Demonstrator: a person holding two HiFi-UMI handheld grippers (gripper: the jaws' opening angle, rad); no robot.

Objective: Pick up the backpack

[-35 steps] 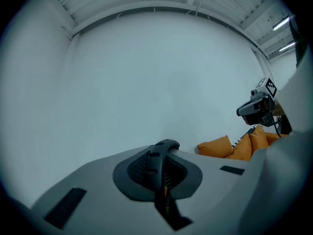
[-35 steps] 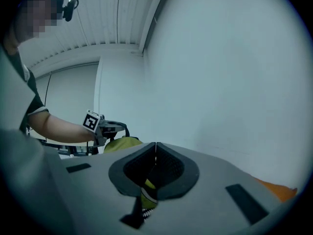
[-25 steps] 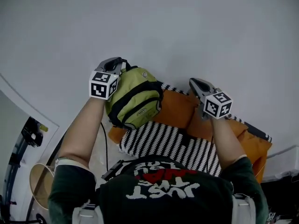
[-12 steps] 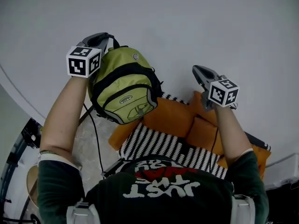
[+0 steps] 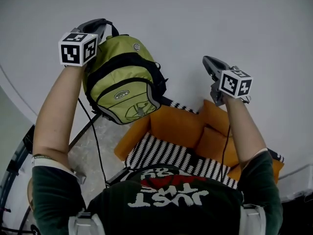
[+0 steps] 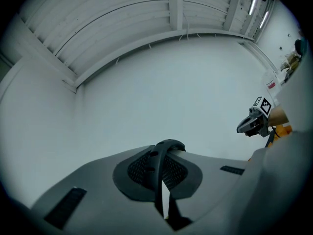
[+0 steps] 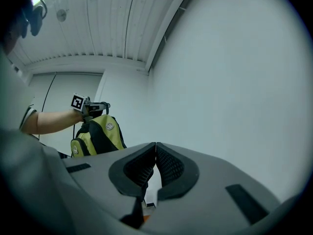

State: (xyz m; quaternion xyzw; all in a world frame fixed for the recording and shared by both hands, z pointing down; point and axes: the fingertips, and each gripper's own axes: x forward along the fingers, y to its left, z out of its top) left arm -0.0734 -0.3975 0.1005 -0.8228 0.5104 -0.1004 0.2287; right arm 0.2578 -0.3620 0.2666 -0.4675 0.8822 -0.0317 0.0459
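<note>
A green and black backpack hangs in the air from its black top handle. My left gripper is shut on that handle and held high at the upper left, close to the white wall. In the right gripper view the backpack dangles below the left gripper. My right gripper is off to the right, apart from the bag, its pads meeting at the tips with nothing between them. The left gripper view shows the right gripper far to the right.
Below the bag lies an orange cushioned seat with a black-and-white striped cover. A black cable trails down to the floor at the left. The white wall is right in front of both grippers.
My left gripper has risen and carried the backpack up off the orange seat, so it now hangs free. The right gripper has shifted slightly up and to the right.
</note>
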